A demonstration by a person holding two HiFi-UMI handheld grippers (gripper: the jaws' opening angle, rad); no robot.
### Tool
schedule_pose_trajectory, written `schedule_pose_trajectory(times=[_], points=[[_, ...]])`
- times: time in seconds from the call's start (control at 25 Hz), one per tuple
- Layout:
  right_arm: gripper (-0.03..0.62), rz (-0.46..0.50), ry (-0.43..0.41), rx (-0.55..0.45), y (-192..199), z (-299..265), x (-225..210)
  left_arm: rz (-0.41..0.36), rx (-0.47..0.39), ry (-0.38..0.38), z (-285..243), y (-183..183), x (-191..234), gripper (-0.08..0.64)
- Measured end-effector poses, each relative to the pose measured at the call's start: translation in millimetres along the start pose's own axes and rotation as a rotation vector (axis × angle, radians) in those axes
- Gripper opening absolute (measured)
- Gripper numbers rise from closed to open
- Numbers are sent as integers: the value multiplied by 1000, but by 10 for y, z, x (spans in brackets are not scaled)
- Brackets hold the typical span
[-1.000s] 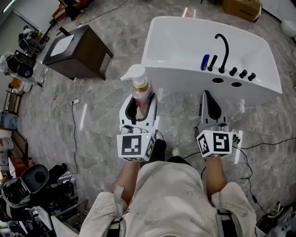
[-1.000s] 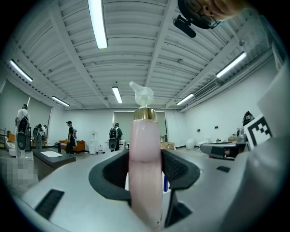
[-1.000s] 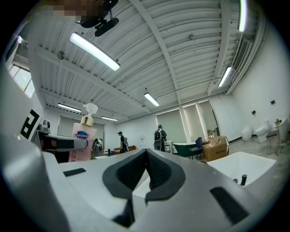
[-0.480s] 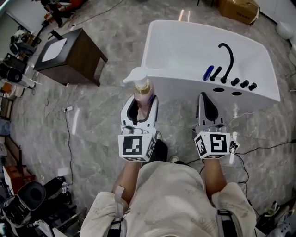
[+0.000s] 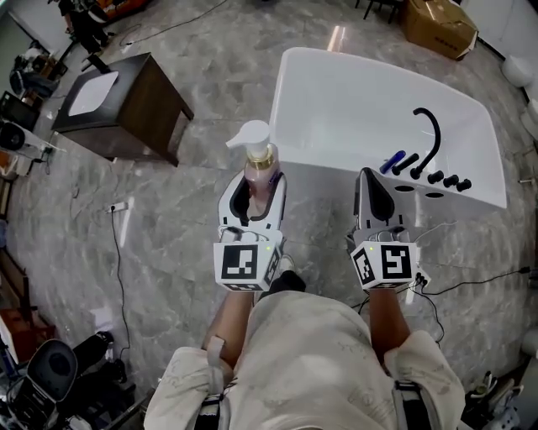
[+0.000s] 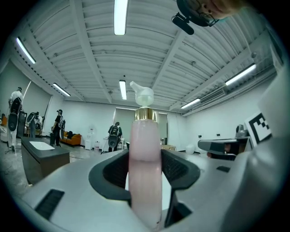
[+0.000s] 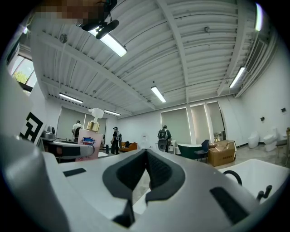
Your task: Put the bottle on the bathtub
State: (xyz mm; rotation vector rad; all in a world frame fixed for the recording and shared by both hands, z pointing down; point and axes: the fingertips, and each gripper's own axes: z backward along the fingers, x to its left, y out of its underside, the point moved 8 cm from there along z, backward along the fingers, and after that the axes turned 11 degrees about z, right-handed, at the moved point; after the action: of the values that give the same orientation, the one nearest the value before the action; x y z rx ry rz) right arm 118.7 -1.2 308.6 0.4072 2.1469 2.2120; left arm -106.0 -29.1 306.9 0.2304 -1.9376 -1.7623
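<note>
Where the grey stone floor [image 5: 168, 227] reaches far left, a dark cabinet [image 5: 139, 109] with a white top stands well apart from everything else. Next comes the left tongs [image 5: 254, 183], their jaws set wide and pressed on either side of the pink bottle [image 5: 260, 170]. They hold it upright above the floor, just left of the bathtub [image 5: 336, 101] and not on it. The bottle has a gold collar and a white pump head [image 5: 250, 134]. From the right gripper view its label shows a blue oval brand mark on white, the lettering too small to read. The white bathtub carries a black curved faucet [image 5: 432, 134] and a row of black knobs [image 5: 445, 179] on its right rim. The right tongs [image 5: 372, 186] have their jaws closed together, with nothing between them. A cardboard box [image 5: 437, 23] sits beyond the bathtub.
</note>
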Motion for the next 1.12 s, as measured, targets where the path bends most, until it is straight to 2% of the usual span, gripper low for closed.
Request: schedule_pose_trajectory(times=[0.32, 0.6, 0.8, 0.96, 1.12], points=[[-11, 31, 33, 14, -27, -540, 228, 8, 19, 37, -377, -86, 564, 216], [-11, 40, 62, 47, 87, -741, 126, 20, 62, 66, -717, 60, 678, 216], [-11, 11, 67, 82, 340, -1014, -77, 30, 106, 74, -1086, 269, 721, 216], [-11, -11, 33, 94, 580, -1346, -270, 52, 171, 55, -1470, 537, 800, 216], [-11, -51, -3, 139, 795, -1743, -459, 40, 251, 33, -1873, 804, 881, 216]])
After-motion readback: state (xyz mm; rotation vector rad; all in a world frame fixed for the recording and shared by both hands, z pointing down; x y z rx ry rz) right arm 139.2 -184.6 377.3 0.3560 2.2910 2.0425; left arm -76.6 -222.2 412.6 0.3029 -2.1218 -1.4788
